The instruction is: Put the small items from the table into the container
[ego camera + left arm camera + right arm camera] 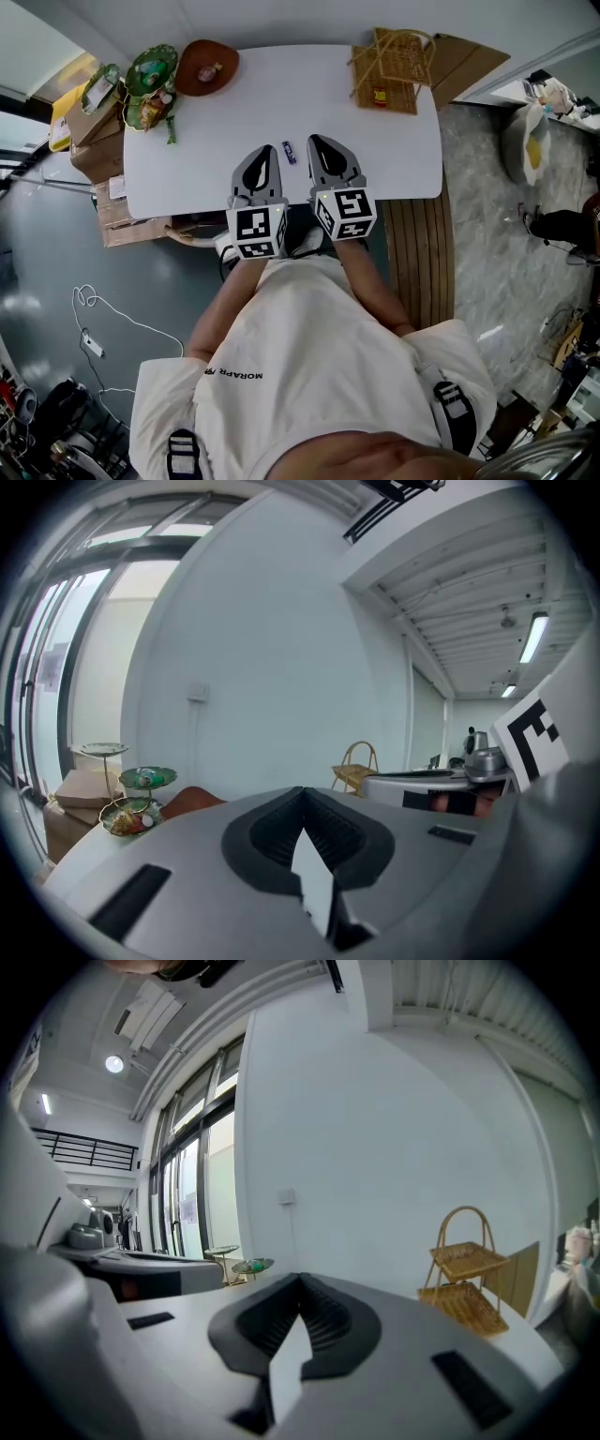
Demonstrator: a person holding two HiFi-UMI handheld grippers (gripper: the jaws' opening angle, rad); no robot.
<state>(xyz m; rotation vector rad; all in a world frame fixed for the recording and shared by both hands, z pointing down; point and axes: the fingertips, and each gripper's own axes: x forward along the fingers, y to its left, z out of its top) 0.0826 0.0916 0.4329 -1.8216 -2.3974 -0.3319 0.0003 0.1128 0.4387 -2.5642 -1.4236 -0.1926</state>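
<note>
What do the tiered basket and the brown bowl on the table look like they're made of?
The tiered basket looks like woven wicker or rattan: tan, matte, visible weave, bent-cane handle. The brown bowl could be wood or glazed ceramic; its smooth reddish-brown surface leaves that open.

Bright, even light; fisheye edges warp and darken.
</note>
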